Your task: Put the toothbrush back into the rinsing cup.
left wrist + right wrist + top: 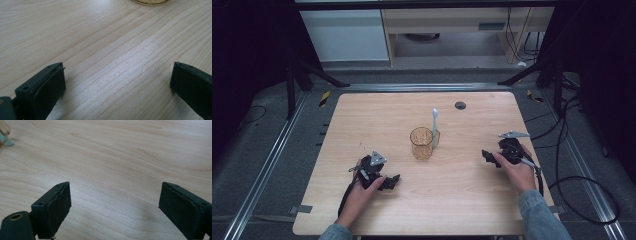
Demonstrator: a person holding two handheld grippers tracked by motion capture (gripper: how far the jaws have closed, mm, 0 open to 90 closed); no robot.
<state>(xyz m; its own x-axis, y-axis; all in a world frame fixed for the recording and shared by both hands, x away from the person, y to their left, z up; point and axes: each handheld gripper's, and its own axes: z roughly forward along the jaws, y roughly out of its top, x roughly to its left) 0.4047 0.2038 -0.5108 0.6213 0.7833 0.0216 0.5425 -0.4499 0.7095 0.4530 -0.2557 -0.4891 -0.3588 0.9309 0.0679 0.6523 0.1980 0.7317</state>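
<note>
An amber see-through cup stands upright in the middle of the wooden table. A pale toothbrush leans against its right side, head up. My left gripper rests low on the table, front left of the cup, with its jaws wide apart and nothing between them. The cup's base peeks in at the top edge of the left gripper view. To the right of the cup sits my right gripper, open too, with bare wood between its jaws. The cup's edge shows at top left there.
A small dark round grommet is set into the table near its far edge. Black cables trail off the right side onto the grey floor. Metal rails and dark stand legs flank the table.
</note>
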